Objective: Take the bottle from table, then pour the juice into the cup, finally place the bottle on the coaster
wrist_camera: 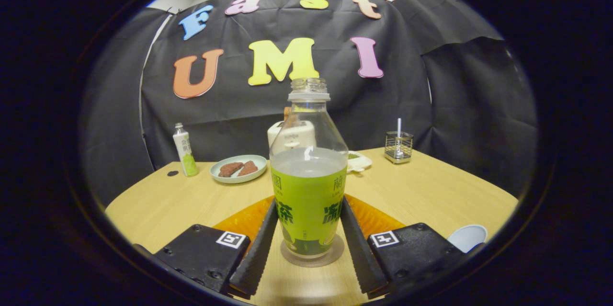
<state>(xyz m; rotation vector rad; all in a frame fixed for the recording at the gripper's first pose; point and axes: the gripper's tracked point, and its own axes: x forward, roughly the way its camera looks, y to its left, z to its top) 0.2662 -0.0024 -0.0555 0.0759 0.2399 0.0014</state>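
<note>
Green-labelled bottle (pixel 309 176), uncapped, stands upright on the round coaster (pixel 312 253) between my fingers (pixel 255 248); whether they press it, I cannot tell. Orange mat (pixel 244 220) behind it. Cup (pixel 467 237) at the desk's (pixel 421 191) near right edge. Plate (pixel 239 168) and small bottle (pixel 185 150) far left.

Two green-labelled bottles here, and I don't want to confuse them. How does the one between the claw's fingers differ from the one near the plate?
The near bottle stands uncapped on a round coaster between the open claw fingers; the far bottle is capped, left of the plate. The near bottle is broad-shouldered; the far bottle is slim. Both stand upright and carry green labels.
</note>
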